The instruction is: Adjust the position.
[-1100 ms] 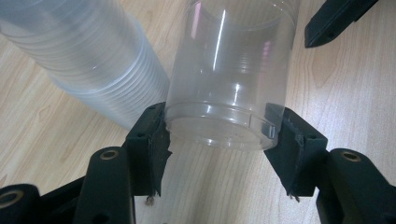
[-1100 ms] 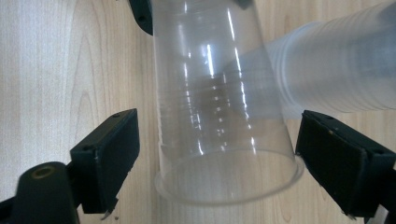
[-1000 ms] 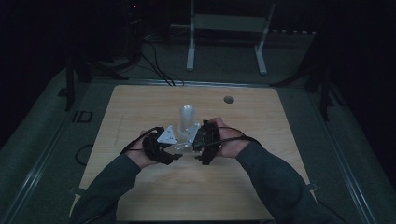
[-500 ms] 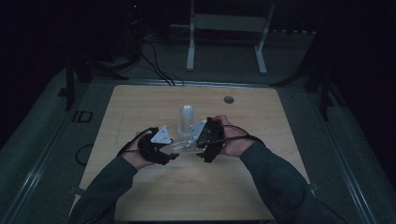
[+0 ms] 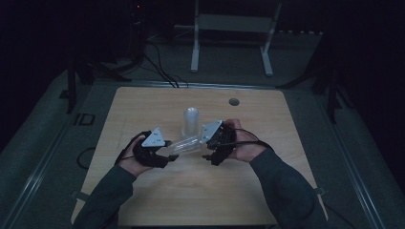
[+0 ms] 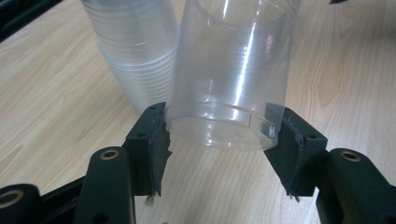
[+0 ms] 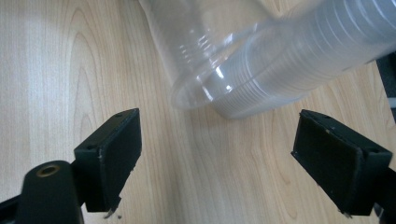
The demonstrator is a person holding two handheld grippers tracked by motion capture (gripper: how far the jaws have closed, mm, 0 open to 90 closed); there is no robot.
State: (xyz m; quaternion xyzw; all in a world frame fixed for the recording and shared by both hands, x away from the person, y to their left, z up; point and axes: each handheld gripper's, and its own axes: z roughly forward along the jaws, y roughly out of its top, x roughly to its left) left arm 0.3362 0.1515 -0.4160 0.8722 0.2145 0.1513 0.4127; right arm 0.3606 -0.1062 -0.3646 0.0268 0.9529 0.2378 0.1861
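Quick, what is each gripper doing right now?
Left gripper: shut on the clear cup.
Right gripper: open, holding nothing; jaws have just been closing a little.

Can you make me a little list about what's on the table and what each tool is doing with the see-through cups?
table: light wooden top
held cup: clear plastic cup, lying tilted between the hands
left tool: shut on the cup's base end
right tool: jaws wide apart, just been closing a little, nothing between the pads
cup stack: standing on the table behind the hands
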